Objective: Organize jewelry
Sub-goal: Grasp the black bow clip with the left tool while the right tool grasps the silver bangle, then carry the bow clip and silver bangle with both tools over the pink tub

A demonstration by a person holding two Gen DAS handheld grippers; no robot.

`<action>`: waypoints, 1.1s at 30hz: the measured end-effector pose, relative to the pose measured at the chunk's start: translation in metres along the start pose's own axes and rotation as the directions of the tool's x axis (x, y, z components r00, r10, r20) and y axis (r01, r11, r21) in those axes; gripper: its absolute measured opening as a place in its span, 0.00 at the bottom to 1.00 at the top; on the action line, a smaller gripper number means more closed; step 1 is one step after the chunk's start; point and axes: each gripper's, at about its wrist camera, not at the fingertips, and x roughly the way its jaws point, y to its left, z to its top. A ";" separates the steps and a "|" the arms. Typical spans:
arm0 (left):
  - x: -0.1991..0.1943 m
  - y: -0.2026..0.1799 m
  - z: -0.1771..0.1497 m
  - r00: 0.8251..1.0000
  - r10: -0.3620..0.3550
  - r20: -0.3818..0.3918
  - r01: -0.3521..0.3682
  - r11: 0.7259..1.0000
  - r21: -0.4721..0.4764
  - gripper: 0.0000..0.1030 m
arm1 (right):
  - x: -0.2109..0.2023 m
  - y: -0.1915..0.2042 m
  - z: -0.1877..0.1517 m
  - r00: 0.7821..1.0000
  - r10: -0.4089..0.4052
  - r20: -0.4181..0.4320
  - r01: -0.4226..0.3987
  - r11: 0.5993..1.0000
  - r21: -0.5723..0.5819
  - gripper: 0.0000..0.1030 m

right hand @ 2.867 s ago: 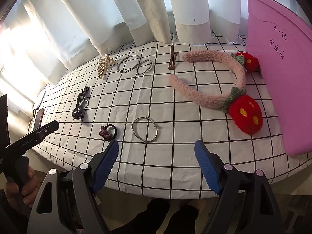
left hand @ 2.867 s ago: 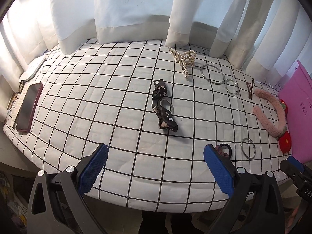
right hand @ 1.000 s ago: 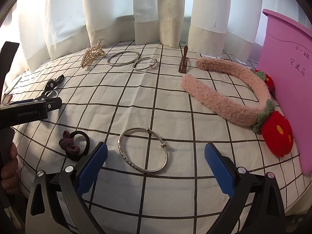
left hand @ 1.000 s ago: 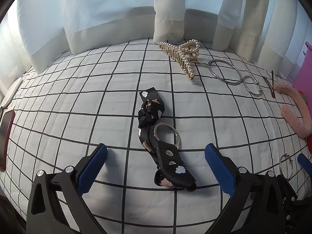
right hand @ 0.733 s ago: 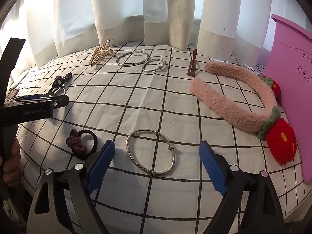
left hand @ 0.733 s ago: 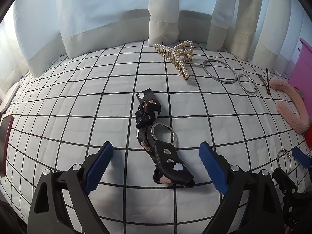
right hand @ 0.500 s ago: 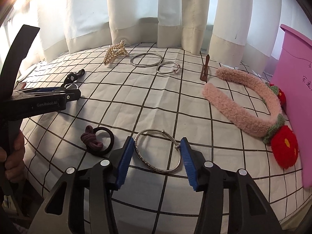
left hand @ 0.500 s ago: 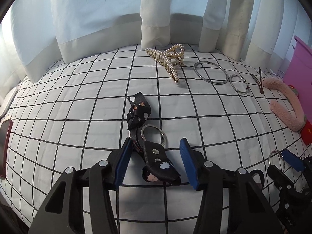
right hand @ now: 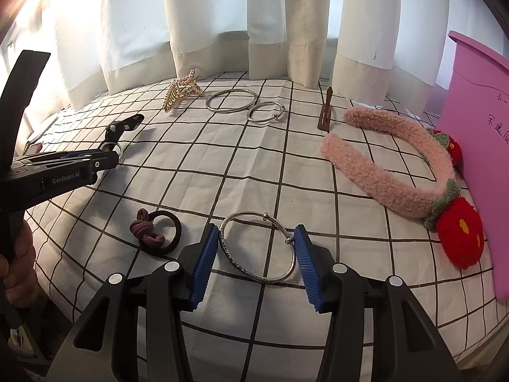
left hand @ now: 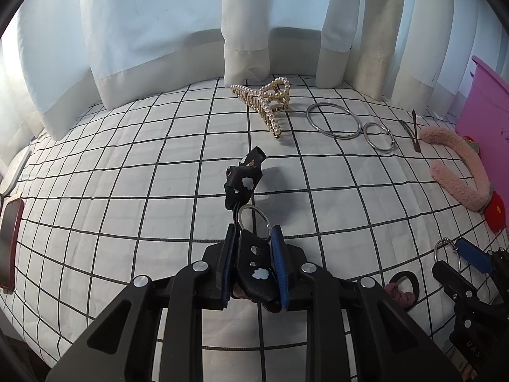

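Note:
My left gripper (left hand: 253, 248) is shut on a black flower-print hair bow with a metal ring (left hand: 245, 184); the bow's far end lifts off the checked cloth. It also shows in the right wrist view (right hand: 122, 125), held by the left gripper (right hand: 108, 159). My right gripper (right hand: 256, 251) has closed onto the sides of a silver bangle (right hand: 257, 251), its blue pads (right hand: 206, 254) touching the bangle. The right gripper shows in the left wrist view (left hand: 458, 254) with the bangle (left hand: 445, 253).
On the checked cloth lie a pearl claw clip (left hand: 267, 105), two silver hoops (left hand: 334, 121), a brown clip (right hand: 326, 111), a pink fuzzy headband (right hand: 391, 165) with red pompoms, and a maroon hair tie (right hand: 156, 230). A pink bin (right hand: 477, 140) stands right. A phone (left hand: 11, 235) lies left.
My left gripper has shut on the black bow and raised it slightly. My right gripper has narrowed until its pads meet the silver bangle.

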 end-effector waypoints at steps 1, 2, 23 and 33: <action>-0.002 0.000 0.002 1.000 -0.002 0.001 0.002 1.000 -0.002 0.21 | -0.001 0.000 0.001 1.000 -0.003 0.003 0.003 1.000 0.000 0.46; -0.004 0.000 0.003 1.000 -0.005 0.003 0.005 1.000 -0.003 0.21 | -0.002 -0.001 0.002 1.000 -0.003 0.004 0.003 1.000 0.000 0.46; -0.068 -0.047 0.049 0.995 -0.084 0.045 0.079 0.992 0.096 0.21 | -0.065 -0.029 0.051 0.994 -0.038 0.100 0.034 0.999 0.043 0.46; -0.102 -0.109 0.077 0.978 -0.198 0.068 0.185 0.969 0.164 0.21 | -0.129 -0.066 0.077 0.981 -0.093 0.170 0.077 0.993 0.094 0.46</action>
